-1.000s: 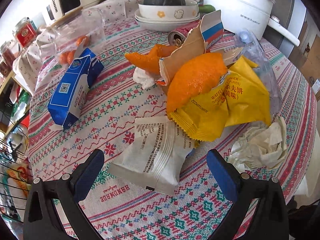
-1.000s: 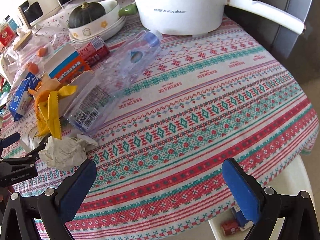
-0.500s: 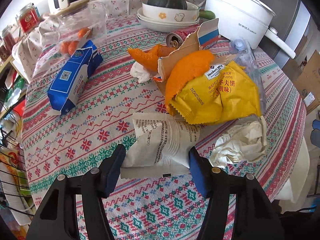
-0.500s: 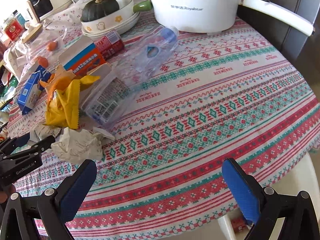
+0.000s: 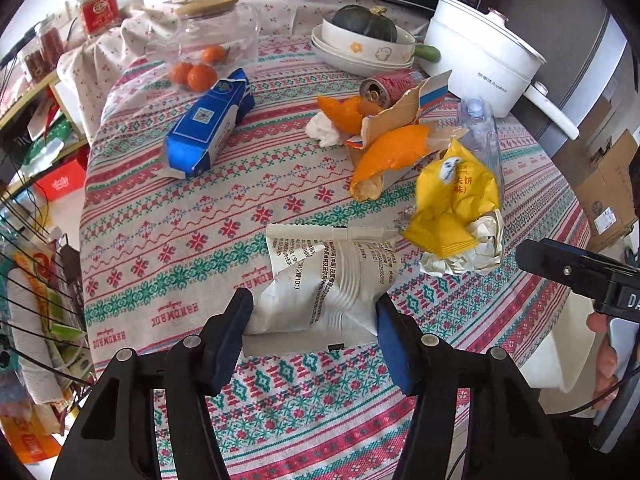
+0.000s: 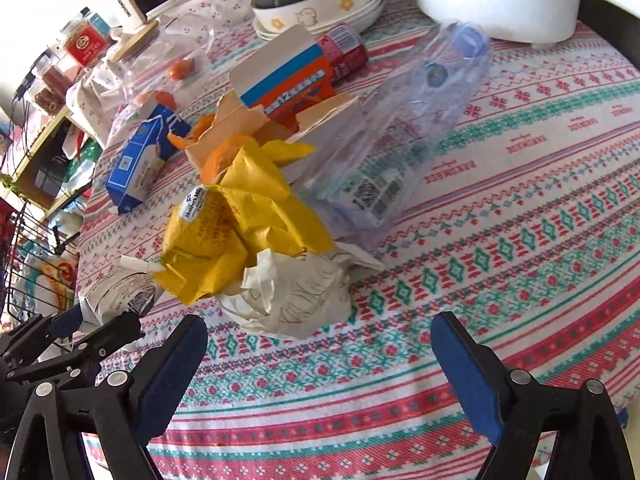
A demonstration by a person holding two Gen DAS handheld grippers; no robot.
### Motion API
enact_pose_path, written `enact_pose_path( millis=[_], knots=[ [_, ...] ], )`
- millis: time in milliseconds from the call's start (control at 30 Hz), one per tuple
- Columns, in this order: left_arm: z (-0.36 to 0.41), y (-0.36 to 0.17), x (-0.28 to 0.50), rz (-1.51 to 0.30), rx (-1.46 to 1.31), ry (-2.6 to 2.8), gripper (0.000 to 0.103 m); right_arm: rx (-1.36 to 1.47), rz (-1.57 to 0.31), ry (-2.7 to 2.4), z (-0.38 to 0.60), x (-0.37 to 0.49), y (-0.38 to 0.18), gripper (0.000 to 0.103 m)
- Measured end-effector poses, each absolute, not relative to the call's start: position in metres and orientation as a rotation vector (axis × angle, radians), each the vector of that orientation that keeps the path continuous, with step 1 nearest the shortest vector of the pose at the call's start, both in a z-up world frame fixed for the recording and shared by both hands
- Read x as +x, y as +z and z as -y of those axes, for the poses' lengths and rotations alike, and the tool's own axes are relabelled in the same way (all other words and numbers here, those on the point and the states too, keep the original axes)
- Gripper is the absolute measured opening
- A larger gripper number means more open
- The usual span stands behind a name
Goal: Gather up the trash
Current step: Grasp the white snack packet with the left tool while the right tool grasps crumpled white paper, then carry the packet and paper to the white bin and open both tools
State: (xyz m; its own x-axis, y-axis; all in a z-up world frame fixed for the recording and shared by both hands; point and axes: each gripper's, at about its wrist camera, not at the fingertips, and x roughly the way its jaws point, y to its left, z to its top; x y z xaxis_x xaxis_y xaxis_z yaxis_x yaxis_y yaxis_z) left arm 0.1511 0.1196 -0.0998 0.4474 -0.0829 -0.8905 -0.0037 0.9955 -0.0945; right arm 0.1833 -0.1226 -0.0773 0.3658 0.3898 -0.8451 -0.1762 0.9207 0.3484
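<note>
Left gripper point(image 5: 314, 322) clamps the white snack wrapper point(image 5: 328, 280) at its near end; both blue pads press its sides, jaws at a middling width, and the wrapper's far end fans out above the tablecloth point(image 5: 168, 240). Right gripper point(image 6: 320, 356) has just been closing but its jaws are wide, nothing between the pads; crumpled white paper point(image 6: 292, 300) lies just beyond its fingertips.

Trash pile sits mid-table: yellow wafer bag point(image 5: 456, 200) touching the crumpled paper, orange peel point(image 5: 392, 152) on torn cardboard point(image 5: 404, 108), red can point(image 5: 390, 88) at the far side, clear plastic bottle point(image 6: 400, 140) lying on its side right of the pile. Blue carton point(image 5: 208, 128) lies apart on the left. White pot point(image 5: 476, 56) far right.
</note>
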Motion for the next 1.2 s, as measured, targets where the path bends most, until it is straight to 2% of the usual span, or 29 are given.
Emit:
enact_pose_path(
  millis=[133,233,267,433,767,1200],
  knots=[
    [-0.132,-0.098,0.147,-1.108,-0.136,-0.040,0.063,0.236,-1.158,0.397,0.107,0.192,-0.093,0.083],
    [-0.133,-0.097,0.145,-1.110,-0.139,-0.043,0.063,0.282,-1.193,0.404,0.105,0.197,-0.106,0.070],
    [-0.133,-0.097,0.145,-1.112,-0.140,-0.047,0.063,0.304,-1.200,0.412,0.106,0.199,-0.110,0.062],
    [-0.130,-0.095,0.143,-1.114,-0.160,-0.066,0.063,0.341,-1.183,0.432,0.116,0.198,-0.104,0.042],
    [-0.103,-0.086,0.141,-1.100,-0.173,-0.118,0.063,0.315,-1.162,0.433,0.149,0.177,-0.074,0.039],
    [-0.013,-0.076,0.142,-1.075,-0.107,-0.276,0.063,0.316,-1.102,0.288,0.239,0.151,-0.047,0.039]
  ],
)
